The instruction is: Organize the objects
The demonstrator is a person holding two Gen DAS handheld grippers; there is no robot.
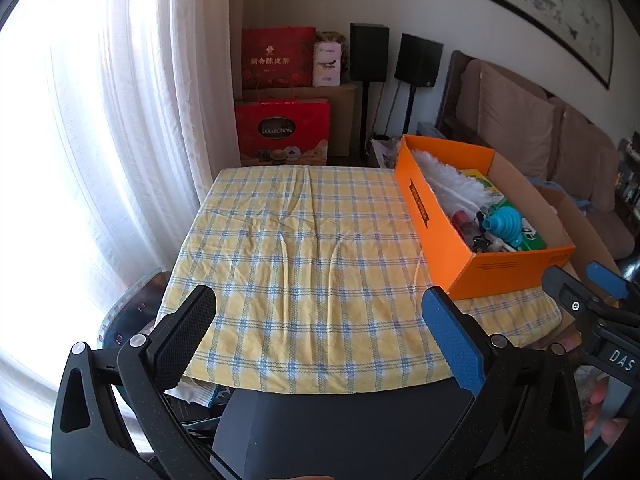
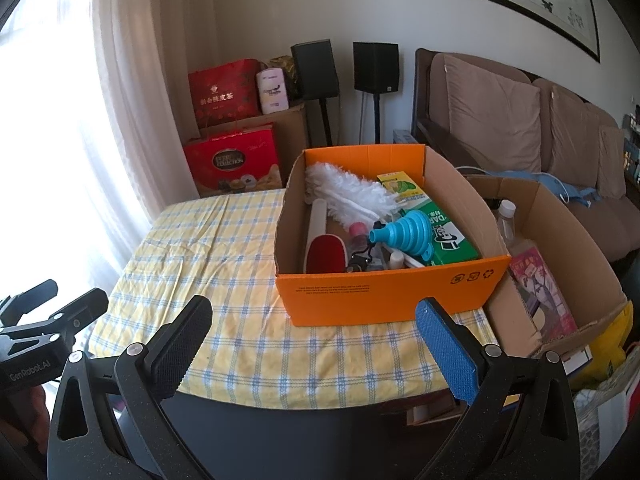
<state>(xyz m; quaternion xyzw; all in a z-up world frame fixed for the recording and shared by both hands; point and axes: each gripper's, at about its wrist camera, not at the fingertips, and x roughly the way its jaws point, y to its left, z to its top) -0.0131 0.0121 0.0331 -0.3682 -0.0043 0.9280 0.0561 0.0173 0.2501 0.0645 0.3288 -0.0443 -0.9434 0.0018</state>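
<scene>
An orange cardboard box (image 2: pixel 384 296) stands on the right side of a table with a yellow and blue checked cloth (image 1: pixel 304 248). It holds a white duster (image 2: pixel 352 192), a blue collapsible funnel (image 2: pixel 404 236), a green carton (image 2: pixel 448 236), a red lint brush (image 2: pixel 324 254) and small bottles. The box also shows in the left wrist view (image 1: pixel 436 232). My left gripper (image 1: pixel 320 332) is open and empty above the table's near edge. My right gripper (image 2: pixel 316 340) is open and empty, in front of the box.
A brown cardboard box (image 2: pixel 560 264) with a bottle and a pink book stands right of the table. Red gift bags (image 1: pixel 280 88), two black speakers (image 2: pixel 344 68), a brown sofa (image 2: pixel 520 120) and a white curtain (image 1: pixel 120 120) surround the table.
</scene>
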